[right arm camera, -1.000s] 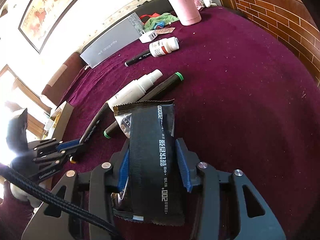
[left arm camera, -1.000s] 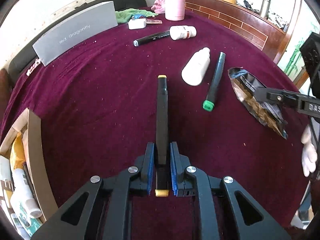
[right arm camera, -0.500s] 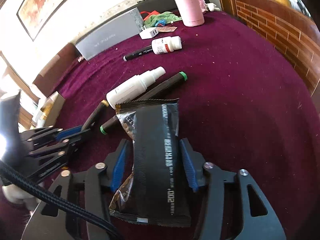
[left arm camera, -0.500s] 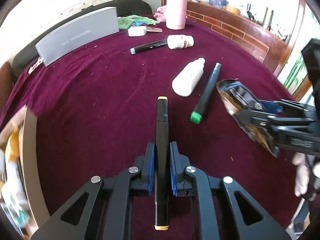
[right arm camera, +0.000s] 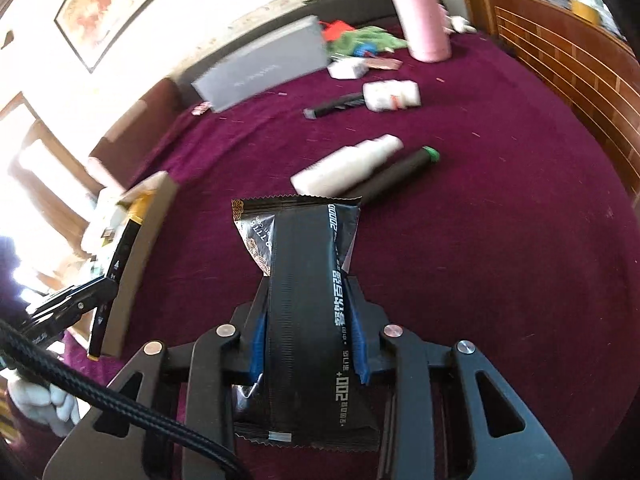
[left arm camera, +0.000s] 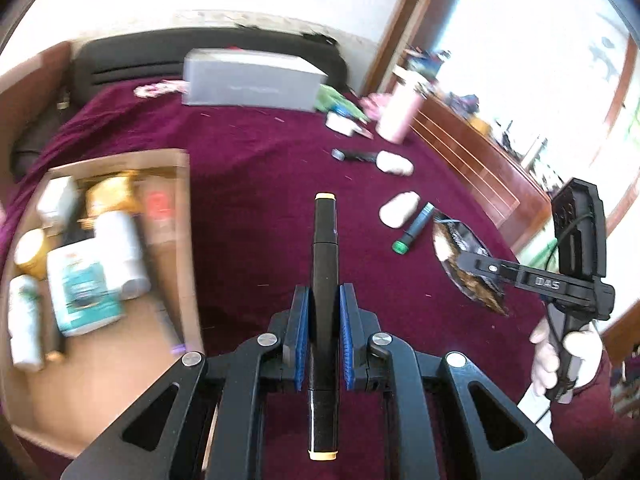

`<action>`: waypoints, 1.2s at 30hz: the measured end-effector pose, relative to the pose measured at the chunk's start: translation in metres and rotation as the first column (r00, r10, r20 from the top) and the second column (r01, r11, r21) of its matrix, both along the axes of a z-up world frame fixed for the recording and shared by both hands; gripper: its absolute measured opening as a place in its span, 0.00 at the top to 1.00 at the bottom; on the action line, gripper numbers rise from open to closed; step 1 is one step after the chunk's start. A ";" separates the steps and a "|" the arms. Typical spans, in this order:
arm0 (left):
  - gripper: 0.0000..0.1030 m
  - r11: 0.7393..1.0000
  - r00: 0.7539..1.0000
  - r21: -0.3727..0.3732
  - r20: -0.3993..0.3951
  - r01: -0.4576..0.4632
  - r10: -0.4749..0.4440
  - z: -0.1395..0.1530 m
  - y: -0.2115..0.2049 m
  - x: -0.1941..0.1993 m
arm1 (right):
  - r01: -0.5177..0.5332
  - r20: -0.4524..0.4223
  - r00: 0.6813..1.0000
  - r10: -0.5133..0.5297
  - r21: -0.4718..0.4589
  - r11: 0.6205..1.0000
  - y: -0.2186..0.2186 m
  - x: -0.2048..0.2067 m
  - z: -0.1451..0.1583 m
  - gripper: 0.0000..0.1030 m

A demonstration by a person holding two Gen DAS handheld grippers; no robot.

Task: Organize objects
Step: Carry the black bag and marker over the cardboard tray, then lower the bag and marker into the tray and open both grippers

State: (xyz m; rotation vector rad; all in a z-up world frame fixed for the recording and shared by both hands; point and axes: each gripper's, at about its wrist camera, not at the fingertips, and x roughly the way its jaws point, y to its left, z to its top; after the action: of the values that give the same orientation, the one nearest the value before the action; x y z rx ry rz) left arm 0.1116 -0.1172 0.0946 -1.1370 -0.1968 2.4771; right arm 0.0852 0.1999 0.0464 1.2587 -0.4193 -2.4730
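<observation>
Left wrist view: left gripper (left arm camera: 323, 336) clamps a yellow-capped marker (left arm camera: 324, 280) above the cloth, just right of the cardboard box (left arm camera: 182, 240). Likely next: swing left over its wall and release.

Right wrist view: right gripper (right arm camera: 308, 340) pinches a black packet (right arm camera: 304, 300); open tablecloth (right arm camera: 500, 220) ahead, box at the left edge.

Left tongs (left arm camera: 323, 336) clamped and level, right tongs (right arm camera: 310, 336) clamped, gloved hands gripping both handles

Yellow-capped marker (left arm camera: 325, 280) in left gripper (left arm camera: 323, 328)
</observation>
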 end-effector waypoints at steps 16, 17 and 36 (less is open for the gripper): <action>0.89 0.949 0.947 -0.023 0.064 -0.314 0.315 -0.034 -0.138 0.010 | -0.383 0.000 0.922 0.386 -0.126 0.915 -0.185 -0.007 0.040 0.70; 0.89 0.947 0.944 -0.019 0.076 -0.322 0.322 -0.038 -0.142 0.008 | -0.400 0.007 0.915 0.404 -0.128 0.908 -0.197 -0.008 0.039 0.70; 0.89 0.930 0.920 0.012 0.155 -0.366 0.360 -0.072 -0.168 -0.008 | -0.499 0.158 0.856 0.493 0.002 0.866 -0.335 -0.012 -0.020 0.69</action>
State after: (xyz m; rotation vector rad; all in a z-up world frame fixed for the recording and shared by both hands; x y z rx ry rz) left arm 0.1033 -0.2851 0.0231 -1.3769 -0.5469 2.6853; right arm 0.0729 -0.1349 0.0262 1.3733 -0.0571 -1.9638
